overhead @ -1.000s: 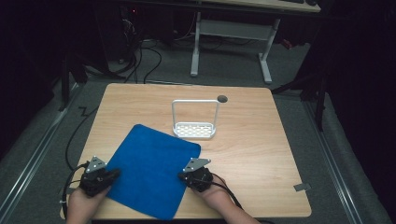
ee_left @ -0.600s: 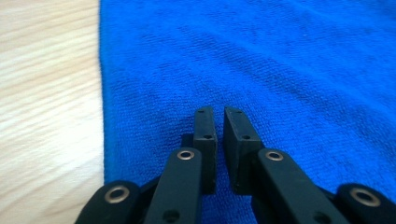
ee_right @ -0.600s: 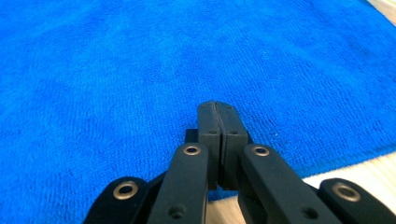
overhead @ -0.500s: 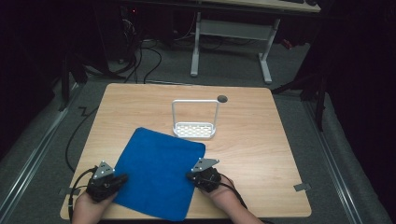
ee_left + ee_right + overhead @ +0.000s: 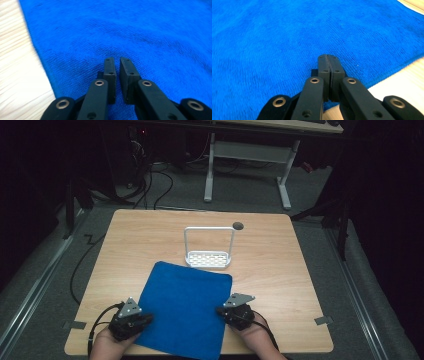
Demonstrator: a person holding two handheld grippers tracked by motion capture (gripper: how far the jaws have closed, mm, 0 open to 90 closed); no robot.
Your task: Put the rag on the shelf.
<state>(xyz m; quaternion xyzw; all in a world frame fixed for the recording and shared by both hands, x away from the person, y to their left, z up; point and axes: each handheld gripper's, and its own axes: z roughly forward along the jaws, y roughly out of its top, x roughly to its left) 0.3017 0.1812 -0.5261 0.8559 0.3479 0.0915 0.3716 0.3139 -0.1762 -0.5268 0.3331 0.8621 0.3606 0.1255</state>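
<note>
Blue cloth [image 5: 185,307] is lying flat at the worktop's [image 5: 280,270] near edge; my left tongs [image 5: 117,62] are hovering over its left border, jaws barely parted, while my right tongs [image 5: 328,58] are sitting pressed together at its right border
</note>
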